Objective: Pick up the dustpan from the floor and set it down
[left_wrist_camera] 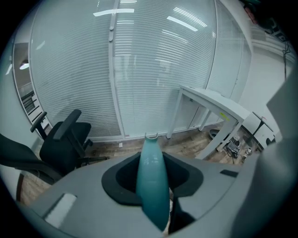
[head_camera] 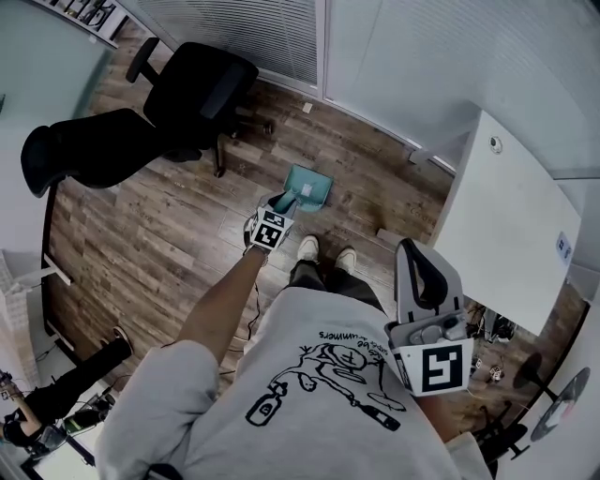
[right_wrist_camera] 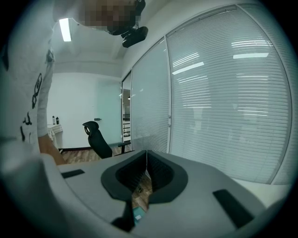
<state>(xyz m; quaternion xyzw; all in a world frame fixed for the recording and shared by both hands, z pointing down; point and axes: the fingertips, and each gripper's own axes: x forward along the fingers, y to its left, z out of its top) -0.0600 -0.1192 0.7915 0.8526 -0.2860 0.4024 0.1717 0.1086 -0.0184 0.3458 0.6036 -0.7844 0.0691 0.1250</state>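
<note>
Close against our chest, the right gripper sits idle with its pads pressed together on nothing. We judge it is parked high and to the side so that it stays out of the working arm's way. Lower down and ahead of us, our left arm reaches toward the floor, and the left gripper points steeply down with its jaws clamped on the teal dustpan handle. The handle runs up between the pads and past them to a small hanging loop at its end. Gripping the handle rather than the tray seems sensible, since it is the one narrow part the jaws can close around. The dustpan hangs from that grip just beyond our white shoes, with its open tray turned away from us over the wood-plank floor. From above we cannot tell whether its front lip touches the planks or has cleared them. The pickup looks to be in hand and the setting down is yet to come. Farther off to the left stands a black office chair, and a white desk stands to the right. The slatted blinds of the glass wall close the far side.
</note>
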